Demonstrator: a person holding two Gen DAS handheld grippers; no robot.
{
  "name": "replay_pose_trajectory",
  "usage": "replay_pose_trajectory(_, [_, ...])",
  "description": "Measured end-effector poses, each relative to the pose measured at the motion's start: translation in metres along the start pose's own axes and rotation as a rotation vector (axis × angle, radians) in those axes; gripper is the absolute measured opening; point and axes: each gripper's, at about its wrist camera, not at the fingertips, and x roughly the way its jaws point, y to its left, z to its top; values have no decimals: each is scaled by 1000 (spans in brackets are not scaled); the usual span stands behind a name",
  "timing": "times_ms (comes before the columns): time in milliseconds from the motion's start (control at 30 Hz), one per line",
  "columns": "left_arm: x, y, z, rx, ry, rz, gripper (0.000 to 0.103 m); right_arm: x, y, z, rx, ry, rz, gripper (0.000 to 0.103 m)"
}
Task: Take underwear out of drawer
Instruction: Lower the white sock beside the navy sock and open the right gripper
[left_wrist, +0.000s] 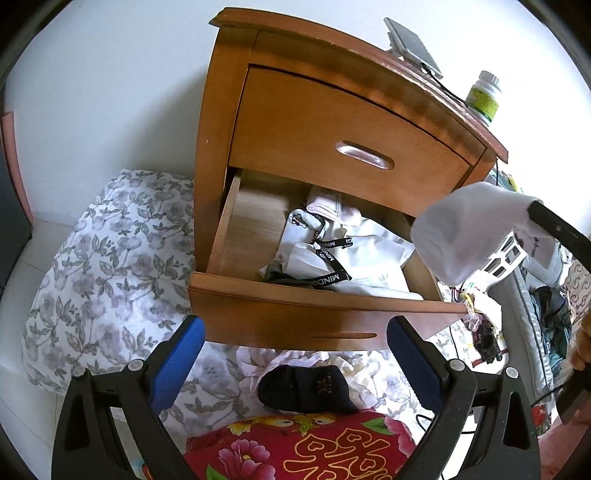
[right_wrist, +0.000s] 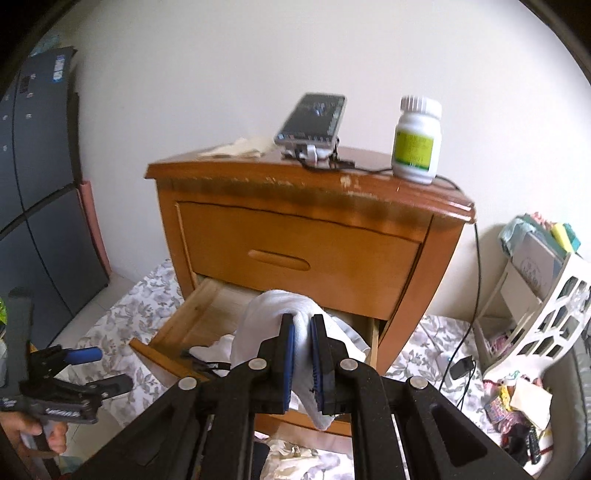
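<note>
The wooden nightstand's lower drawer (left_wrist: 258, 295) is pulled out, with white garments (left_wrist: 354, 251) and a black printed strap lying inside. My right gripper (right_wrist: 302, 325) is shut on a white piece of underwear (right_wrist: 273, 314), lifted above the drawer (right_wrist: 177, 332); in the left wrist view the same white cloth (left_wrist: 458, 236) hangs at the right, clear of the drawer. My left gripper (left_wrist: 295, 343) stands open in front of the drawer's front panel, with nothing between its blue pads (left_wrist: 177, 362). In the right wrist view the left gripper (right_wrist: 96, 369) is at the lower left, held by a hand.
On the nightstand top (right_wrist: 369, 184) stand a phone on a holder (right_wrist: 314, 122) and a white pill bottle (right_wrist: 417, 144). A floral sheet (left_wrist: 103, 266) covers the floor, with a dark garment (left_wrist: 306, 387) and a red cushion (left_wrist: 295, 446) on it. A white basket (right_wrist: 546, 314) stands at the right.
</note>
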Motion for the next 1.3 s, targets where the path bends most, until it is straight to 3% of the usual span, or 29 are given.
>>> replay_pose_trajectory(267, [-9, -8, -2, 13, -14, 0, 99, -28, 6, -15, -5, -12, 34, 9])
replay_pose_trajectory(600, [-16, -14, -4, 22, -22, 5, 99, -16, 10, -54, 21, 87, 81, 9])
replay_pose_trajectory(1300, [3, -7, -8, 7, 29, 8, 99, 79, 46, -132, 38, 386, 152, 9])
